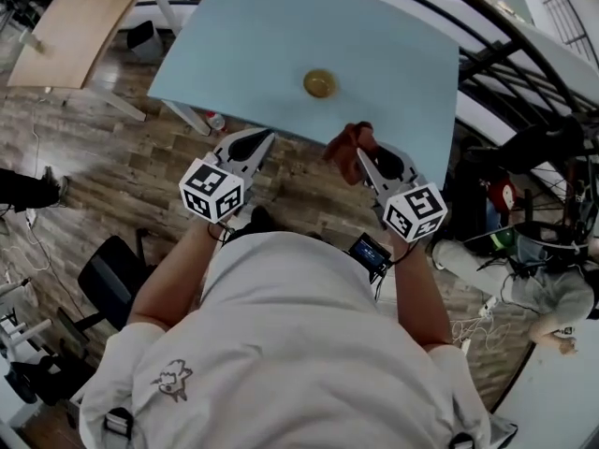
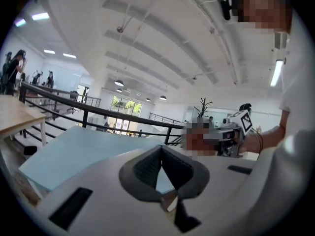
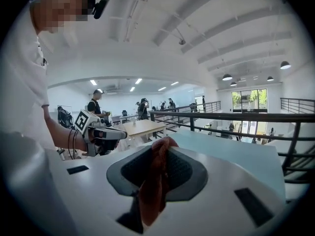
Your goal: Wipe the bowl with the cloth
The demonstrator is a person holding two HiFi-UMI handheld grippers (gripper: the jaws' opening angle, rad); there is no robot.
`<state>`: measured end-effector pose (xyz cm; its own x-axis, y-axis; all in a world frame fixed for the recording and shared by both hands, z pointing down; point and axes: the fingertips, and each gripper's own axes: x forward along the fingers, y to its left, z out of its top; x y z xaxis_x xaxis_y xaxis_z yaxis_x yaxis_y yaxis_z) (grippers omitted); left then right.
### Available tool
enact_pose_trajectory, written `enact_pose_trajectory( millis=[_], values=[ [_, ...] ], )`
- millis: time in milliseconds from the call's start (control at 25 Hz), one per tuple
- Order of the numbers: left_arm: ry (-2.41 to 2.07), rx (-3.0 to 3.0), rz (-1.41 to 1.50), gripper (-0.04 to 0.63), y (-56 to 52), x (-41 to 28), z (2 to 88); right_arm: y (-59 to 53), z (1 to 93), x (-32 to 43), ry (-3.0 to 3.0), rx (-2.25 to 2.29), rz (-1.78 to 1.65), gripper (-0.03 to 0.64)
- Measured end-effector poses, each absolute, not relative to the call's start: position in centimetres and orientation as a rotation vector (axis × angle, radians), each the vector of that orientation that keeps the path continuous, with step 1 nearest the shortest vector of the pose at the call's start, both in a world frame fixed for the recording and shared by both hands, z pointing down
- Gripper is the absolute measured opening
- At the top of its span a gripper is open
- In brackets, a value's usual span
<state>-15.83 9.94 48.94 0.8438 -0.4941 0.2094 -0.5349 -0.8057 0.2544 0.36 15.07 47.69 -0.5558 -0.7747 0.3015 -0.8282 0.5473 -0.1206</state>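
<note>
Right gripper [image 1: 367,157] clamped on red cloth [image 1: 344,144]; left gripper [image 1: 263,140] shut, empty; bowl [image 1: 319,83] on table [image 1: 412,54], ahead between both, untouched; cloth side looks marginally nearer.

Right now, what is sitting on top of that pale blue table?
Only a small yellow bowl sits on the table. The reddish cloth is clamped in the right gripper by the near edge; together they hide a bit of that edge.
</note>
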Motion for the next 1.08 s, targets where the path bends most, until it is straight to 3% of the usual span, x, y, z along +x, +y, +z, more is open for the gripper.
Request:
enact_pose_trajectory(
  millis=[600, 1080],
  values=[
    [-0.893, 2.683, 0.268, 0.014, 22.5, -8.5, 50.4, 25.0, 50.4, 6.4, -2.679, 1.227, 0.455, 0.089],
    [-0.968, 2.654, 0.278, 0.014, 25.6, -8.0, 50.0, 27.5, 50.1, 7.5, -2.728, 1.184, 0.456, 0.089]
  ],
)
